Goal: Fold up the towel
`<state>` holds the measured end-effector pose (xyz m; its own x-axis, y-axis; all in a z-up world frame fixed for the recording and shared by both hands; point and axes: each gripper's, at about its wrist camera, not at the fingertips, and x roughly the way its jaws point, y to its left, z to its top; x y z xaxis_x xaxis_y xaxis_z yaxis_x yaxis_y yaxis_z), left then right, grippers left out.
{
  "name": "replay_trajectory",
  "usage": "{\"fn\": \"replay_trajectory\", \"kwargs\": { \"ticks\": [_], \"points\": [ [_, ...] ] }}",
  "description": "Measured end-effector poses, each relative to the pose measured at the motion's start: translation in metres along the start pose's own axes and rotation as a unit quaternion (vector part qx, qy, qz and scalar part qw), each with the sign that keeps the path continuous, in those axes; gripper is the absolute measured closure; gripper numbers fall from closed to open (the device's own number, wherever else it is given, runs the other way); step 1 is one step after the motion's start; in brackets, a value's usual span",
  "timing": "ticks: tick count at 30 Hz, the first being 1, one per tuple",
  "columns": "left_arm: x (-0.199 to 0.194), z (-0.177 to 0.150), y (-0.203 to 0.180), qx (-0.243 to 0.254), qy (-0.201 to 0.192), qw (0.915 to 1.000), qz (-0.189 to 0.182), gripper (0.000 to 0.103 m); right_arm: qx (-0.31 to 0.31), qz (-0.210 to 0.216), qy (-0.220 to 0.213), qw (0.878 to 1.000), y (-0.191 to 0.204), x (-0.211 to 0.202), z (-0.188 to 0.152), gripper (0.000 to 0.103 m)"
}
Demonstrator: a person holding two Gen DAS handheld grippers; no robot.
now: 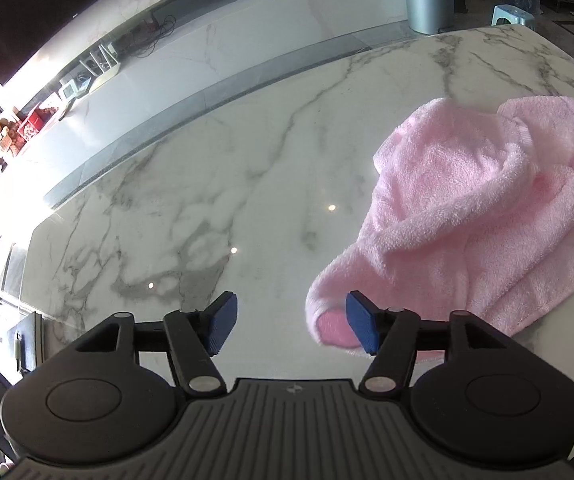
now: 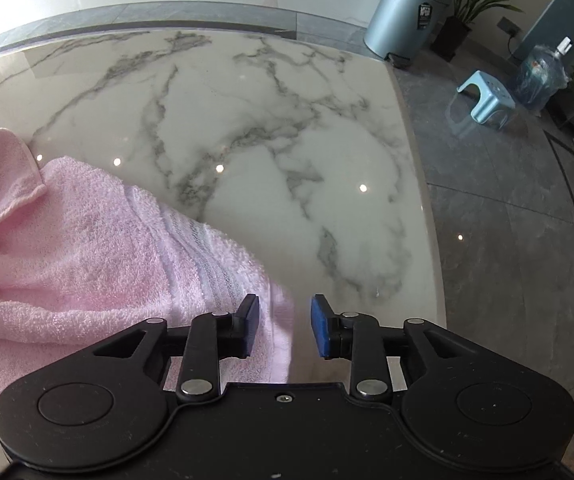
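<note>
A pink towel (image 1: 475, 216) lies crumpled on the white marble table (image 1: 227, 184), at the right of the left wrist view. My left gripper (image 1: 291, 326) is open, low over the table; a rolled towel corner (image 1: 329, 312) lies just inside its right pad (image 1: 361, 326). In the right wrist view the towel (image 2: 71, 248) fills the left side, with a woven stripe band (image 2: 207, 256) near its edge. My right gripper (image 2: 285, 330) is open; the towel's edge lies under its left pad (image 2: 252, 322) and into the gap.
The marble table's right edge (image 2: 427, 208) drops to a dark tiled floor. A grey bin (image 2: 405, 12), a blue stool (image 2: 483, 98), a water bottle (image 2: 543, 76) and plants stand beyond. A long white counter (image 1: 207, 52) with clutter runs behind the table.
</note>
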<state>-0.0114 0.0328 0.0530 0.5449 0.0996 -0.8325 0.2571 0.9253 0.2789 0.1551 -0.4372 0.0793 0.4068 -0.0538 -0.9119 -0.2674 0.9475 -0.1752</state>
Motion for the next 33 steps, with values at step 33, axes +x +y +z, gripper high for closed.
{"fn": "replay_trajectory", "kwargs": {
  "ticks": [33],
  "points": [
    [0.074, 0.13, -0.17, 0.164, 0.002, 0.9784, -0.126, 0.034, -0.163, 0.154, 0.039, 0.974, 0.04, 0.041, 0.068, 0.062]
  ]
}}
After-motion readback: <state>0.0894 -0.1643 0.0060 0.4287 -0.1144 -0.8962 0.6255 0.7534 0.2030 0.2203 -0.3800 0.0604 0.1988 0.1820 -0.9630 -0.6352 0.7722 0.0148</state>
